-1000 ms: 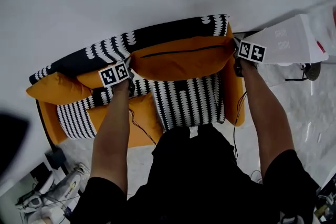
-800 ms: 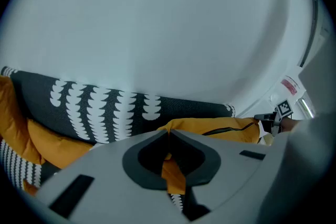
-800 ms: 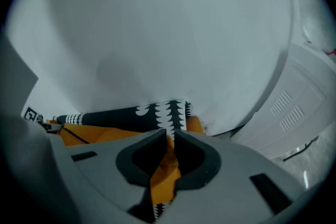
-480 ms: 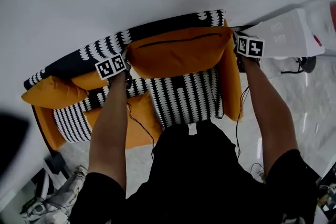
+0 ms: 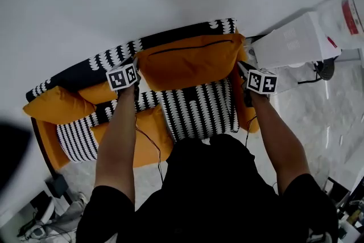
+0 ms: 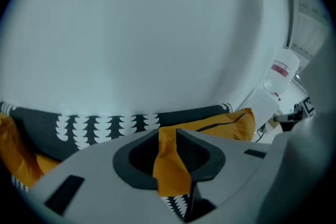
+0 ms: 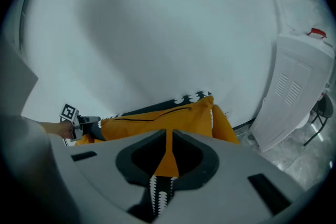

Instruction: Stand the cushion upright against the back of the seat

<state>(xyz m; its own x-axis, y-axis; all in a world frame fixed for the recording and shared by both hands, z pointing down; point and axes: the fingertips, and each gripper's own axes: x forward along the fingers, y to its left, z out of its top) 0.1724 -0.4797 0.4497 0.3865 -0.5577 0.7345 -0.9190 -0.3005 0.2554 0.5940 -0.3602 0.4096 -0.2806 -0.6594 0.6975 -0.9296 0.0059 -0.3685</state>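
We've just spread our left gripper (image 6: 168, 136), the cushion (image 5: 187, 60) corner loose between its jaws (upright, we judge); our right gripper (image 7: 169, 136) pinches it.

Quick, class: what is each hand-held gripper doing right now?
Left hand-held gripper: open, jaws have just been opening, orange cushion corner between them.
Right hand-held gripper: closed on the orange cushion.

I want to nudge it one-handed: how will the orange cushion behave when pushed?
Probably soft and floppy: a corner of the orange cushion pinches thin in the jaws of the right gripper. Likely light: that small pinch holds it. May slump unless leaned on the sofa back.
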